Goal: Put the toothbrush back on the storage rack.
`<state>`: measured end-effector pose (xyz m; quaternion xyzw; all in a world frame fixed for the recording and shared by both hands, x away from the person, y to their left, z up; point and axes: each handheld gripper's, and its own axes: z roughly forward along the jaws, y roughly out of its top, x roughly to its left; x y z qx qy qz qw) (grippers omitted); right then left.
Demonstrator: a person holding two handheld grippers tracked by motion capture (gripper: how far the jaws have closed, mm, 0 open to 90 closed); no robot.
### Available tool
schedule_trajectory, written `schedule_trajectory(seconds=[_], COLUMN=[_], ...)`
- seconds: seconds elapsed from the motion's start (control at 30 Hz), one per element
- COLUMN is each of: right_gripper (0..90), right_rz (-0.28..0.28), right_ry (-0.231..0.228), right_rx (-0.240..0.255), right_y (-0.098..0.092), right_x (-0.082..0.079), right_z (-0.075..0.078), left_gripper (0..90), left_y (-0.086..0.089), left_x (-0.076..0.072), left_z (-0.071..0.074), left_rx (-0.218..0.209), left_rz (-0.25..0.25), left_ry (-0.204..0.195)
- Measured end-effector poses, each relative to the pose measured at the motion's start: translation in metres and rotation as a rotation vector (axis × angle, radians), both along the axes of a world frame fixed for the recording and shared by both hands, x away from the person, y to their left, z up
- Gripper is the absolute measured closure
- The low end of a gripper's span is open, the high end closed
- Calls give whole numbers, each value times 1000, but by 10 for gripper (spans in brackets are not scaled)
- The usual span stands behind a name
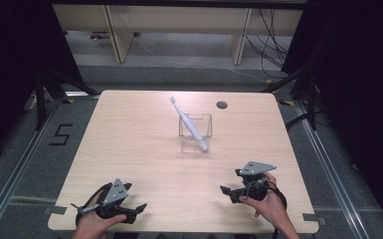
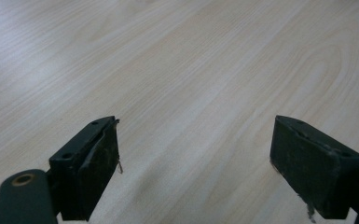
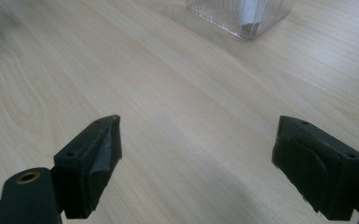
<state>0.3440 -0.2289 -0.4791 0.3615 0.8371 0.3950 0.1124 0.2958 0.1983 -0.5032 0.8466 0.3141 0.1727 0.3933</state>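
A clear square plastic cup point(image 1: 195, 132) stands near the middle of the light wooden table point(image 1: 129, 144). A white toothbrush point(image 1: 188, 123) leans in it, head up and tilted to the far left. The cup's ribbed base point(image 3: 240, 16) sits at the top of the right gripper view. My left gripper point(image 1: 138, 209) rests near the table's front left, open, with bare wood between its pads point(image 2: 100, 163). My right gripper point(image 1: 227, 190) is at the front right, below and right of the cup, open with nothing between its pads point(image 3: 98, 158).
A round cable hole point(image 1: 222, 104) sits in the table's far right part. Beyond the table stand wooden furniture legs point(image 1: 115, 35) and loose cables point(image 1: 271, 40) on the floor. Dark curtains flank both sides.
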Motion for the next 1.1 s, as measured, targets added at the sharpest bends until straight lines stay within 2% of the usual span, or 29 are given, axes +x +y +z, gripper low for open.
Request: schedule_trajectory(seconds=[0.07, 0.23, 0.27, 0.3, 0.43, 0.47, 0.5, 0.6, 0.63, 0.73, 0.77, 0.8, 0.83, 0.87, 0.9, 0.97, 1.07, 1.1], right_gripper=[162, 161, 162, 161, 162, 162, 162, 162, 162, 162, 162, 162, 162, 162, 162, 162, 162, 162], right_rz=[21, 0, 13, 19, 7, 2, 11, 11, 3, 21, 26, 1, 14, 1, 9, 27, -10, 15], right_ry=[-29, -16, -27, -31, -30, -14, -38, -17, -31, -14, -21, -8, -41, -12, -33, -41, -4, -29], right_rx=[-2, -2, -7, -7, -17, -14, -22, -28, -38, -29, -31, -32, -45, -33, -38, -43, -30, -44], right_y=[-2, -4, -5, -6, -7, -8, -9, -9, -10, -10, -11, -12, -14, -13, -15, -16, -16, -18], right_x=[1, -4, -3, -4, -7, -9, -8, -10, -10, -12, -12, -15, -14, -16, -16, -16, -22, -21], right_z=[-2, -3, -4, -5, -6, -6, -7, -9, -9, -10, -12, -12, -13, -13, -13, -13, -13, -13], left_gripper=[149, 149, 149, 149, 149, 149, 149, 149, 149, 149, 149, 149, 149, 149, 149, 149, 149, 149], left_y=[0, -1, -1, 0, 0, 0, 0, 0, 0, 0, -1, -1, -1, -1, -1, 0, 0, 0], left_x=[0, 0, 0, 0, 0, 0, 0, 0, -1, 0, 0, 0, -1, -1, -1, -1, 0, -1], left_z=[-1, -1, -1, -1, -1, -1, -1, 0, 0, -1, -2, -1, -1, -1, -1, -1, 0, 0], left_rx=[-16, -12, -20, -9, -7, -7, -7, 1, -6, -7, -21, -12, -10, -10, -11, -11, -3, -3], left_rz=[7, 5, 5, 1, 7, 6, 4, 2, 8, 4, 7, 3, 0, -1, 1, 0, 1, 1], left_ry=[-2, -4, -4, -5, -8, -8, -6, -6, -3, -5, -2, -1, 0, 0, -1, 0, -4, -4])
